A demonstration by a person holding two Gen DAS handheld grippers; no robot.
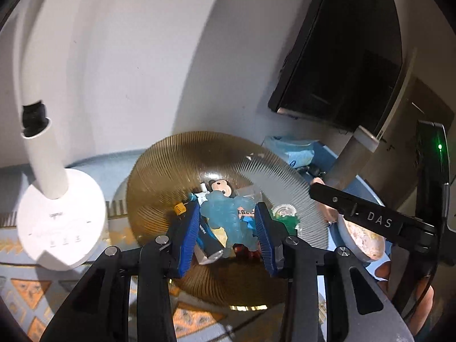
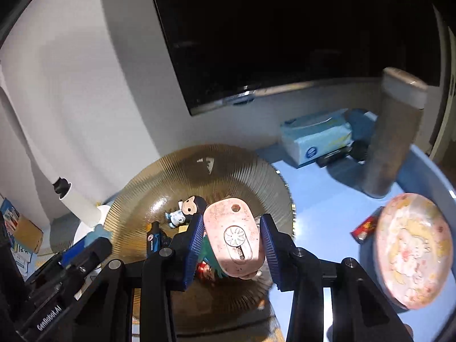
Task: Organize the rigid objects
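A ribbed amber glass plate holds a small monkey figure, a black stick, a green piece with a white cog and other small bits. Above the plate, my left gripper is shut on a translucent light-blue bumpy toy. My right gripper hangs over the plate's right side, shut on a pink oval case with a white dial. The right gripper's black body crosses the left wrist view at the right.
A white desk lamp stands left of the plate. A dark monitor hangs behind. On the blue surface to the right are a tissue pack, a tall grey cylinder, a round pink tin and a small red item.
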